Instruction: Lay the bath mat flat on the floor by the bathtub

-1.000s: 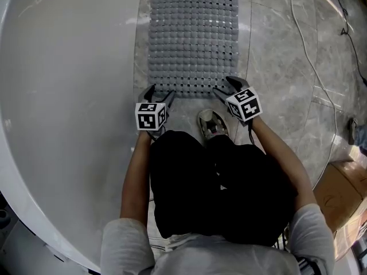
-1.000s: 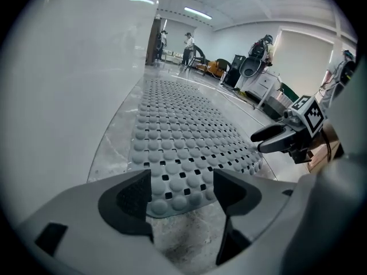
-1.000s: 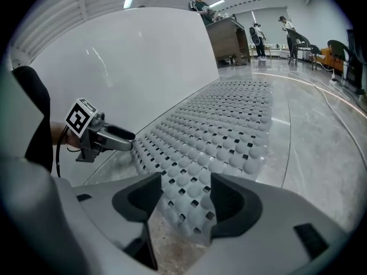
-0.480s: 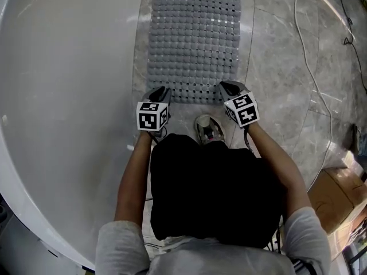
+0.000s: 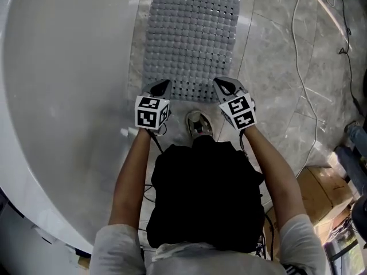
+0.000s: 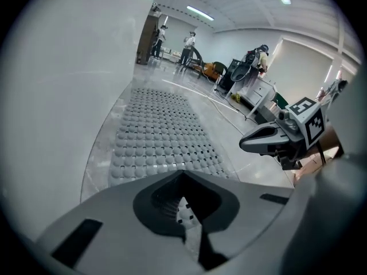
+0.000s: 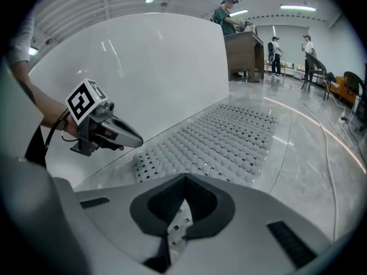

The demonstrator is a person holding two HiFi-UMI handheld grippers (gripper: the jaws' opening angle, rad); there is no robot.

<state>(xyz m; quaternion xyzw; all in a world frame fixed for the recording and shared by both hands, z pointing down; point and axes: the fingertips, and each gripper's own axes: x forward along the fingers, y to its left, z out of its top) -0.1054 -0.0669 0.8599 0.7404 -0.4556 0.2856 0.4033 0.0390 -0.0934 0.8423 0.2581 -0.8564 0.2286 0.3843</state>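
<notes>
Since a second back: both grippers went from jaws apart at the near corners of the bath mat [image 5: 192, 33] to jaws together on them. The left gripper [image 5: 162, 85] has only just been closing; the right gripper [image 5: 221, 83] got there a bit sooner. Nearest the camera are the person's black trousers [image 5: 200, 193], then one shoe [image 5: 198, 123] on the floor [image 5: 275, 73], between the two grippers and just short of the mat's near edge. Each gripper view shows a strip of pale perforated mat pinched between the pads, so both are clamped on it: left on the near left corner, right on the near right. The mat is grey, with rows of bumps and small square holes. It runs lengthwise away from the person, with its left long edge just beside the curved white wall of the bathtub [image 5: 63, 96]. Right of the mat a white cable [image 5: 299, 56] trails over the floor, and a cardboard box [image 5: 324, 185] sits at the lower right. Far end of the hall: people [image 6: 189, 40] standing, too small to detail.
</notes>
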